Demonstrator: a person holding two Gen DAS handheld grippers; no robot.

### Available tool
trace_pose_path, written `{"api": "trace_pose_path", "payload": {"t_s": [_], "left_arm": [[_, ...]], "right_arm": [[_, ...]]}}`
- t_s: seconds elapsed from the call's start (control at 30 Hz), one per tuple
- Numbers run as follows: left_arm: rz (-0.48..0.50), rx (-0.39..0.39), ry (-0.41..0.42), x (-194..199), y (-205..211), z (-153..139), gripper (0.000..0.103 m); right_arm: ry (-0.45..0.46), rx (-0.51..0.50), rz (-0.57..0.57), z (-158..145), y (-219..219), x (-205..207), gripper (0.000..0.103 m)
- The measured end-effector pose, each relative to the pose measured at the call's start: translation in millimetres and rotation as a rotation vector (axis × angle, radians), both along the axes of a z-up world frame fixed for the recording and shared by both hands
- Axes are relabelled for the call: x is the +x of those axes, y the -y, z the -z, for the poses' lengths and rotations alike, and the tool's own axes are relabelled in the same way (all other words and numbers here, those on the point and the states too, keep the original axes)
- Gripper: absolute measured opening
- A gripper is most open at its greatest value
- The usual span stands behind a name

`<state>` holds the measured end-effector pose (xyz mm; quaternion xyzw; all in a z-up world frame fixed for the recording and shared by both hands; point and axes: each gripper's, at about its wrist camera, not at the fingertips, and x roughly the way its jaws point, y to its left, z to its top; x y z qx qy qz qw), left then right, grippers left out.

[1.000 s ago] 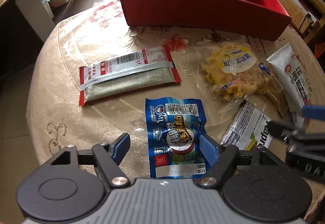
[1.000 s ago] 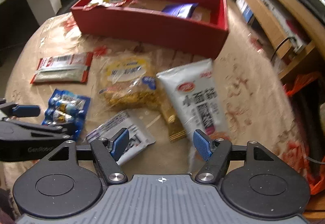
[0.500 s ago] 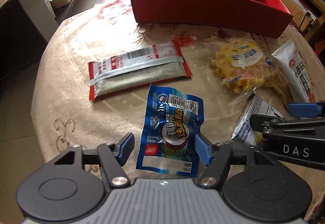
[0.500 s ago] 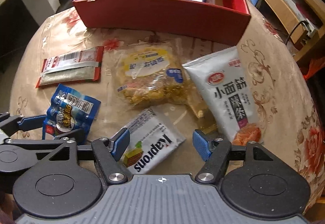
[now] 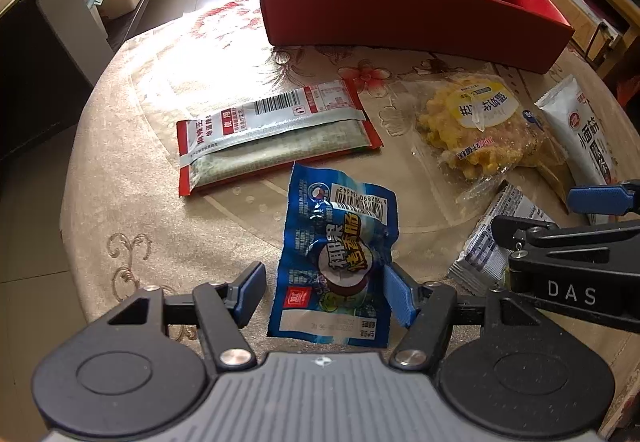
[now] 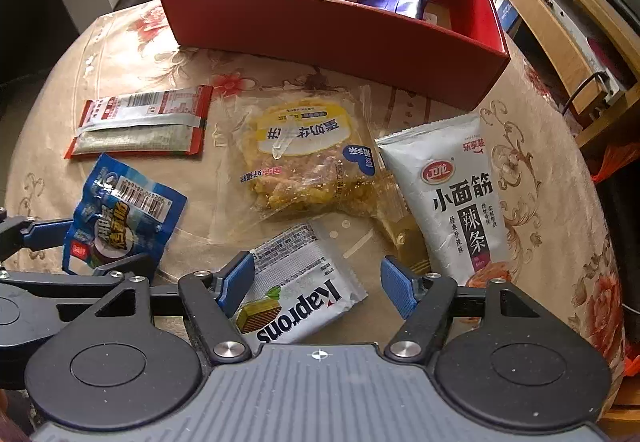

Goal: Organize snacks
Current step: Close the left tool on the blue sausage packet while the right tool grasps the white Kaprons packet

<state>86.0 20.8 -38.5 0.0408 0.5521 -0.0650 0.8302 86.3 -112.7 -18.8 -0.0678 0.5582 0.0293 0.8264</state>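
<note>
Where tongs (image 5: 324,294) pinch, blue packet's (image 5: 340,242) bottom print blurs.

Crumpled blue sausage packet (image 5: 338,254), tilted off table (image 5: 120,177)

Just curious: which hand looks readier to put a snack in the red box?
Left: the left gripper has just been closing its jaws on the blue packet; the right gripper hangs open above the wafers.

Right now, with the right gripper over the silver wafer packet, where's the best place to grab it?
Take the wafer packet across its short width, near the middle, coming straight down from above. It lies flat on the table at an angle, clear of the other packets, so turn the right gripper until its open jaws straddle the long edges; its near-side pad seems to overlap one edge already.
</note>
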Motion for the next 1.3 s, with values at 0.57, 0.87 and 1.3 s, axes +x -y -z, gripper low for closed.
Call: {"api": "trace_pose_path", "payload": {"t_s": [0.57, 0.87, 1.3], "left_arm": [[0.032, 0.012, -0.006, -1, 2, 0, 0.062], [0.015, -0.027, -0.037, -2, -16, -2, 0.061], [-0.024, -0.044, -0.039, -1, -19, -2, 0.061]], "right_arm": [[-0.001, -0.017, -0.020, -3, -2, 1, 0.078], [-0.031, 0.010, 0.019, -5, 15, -6, 0.078], [-0.057, 0.202, 0.221, 4, 15, -4, 0.081]]}}
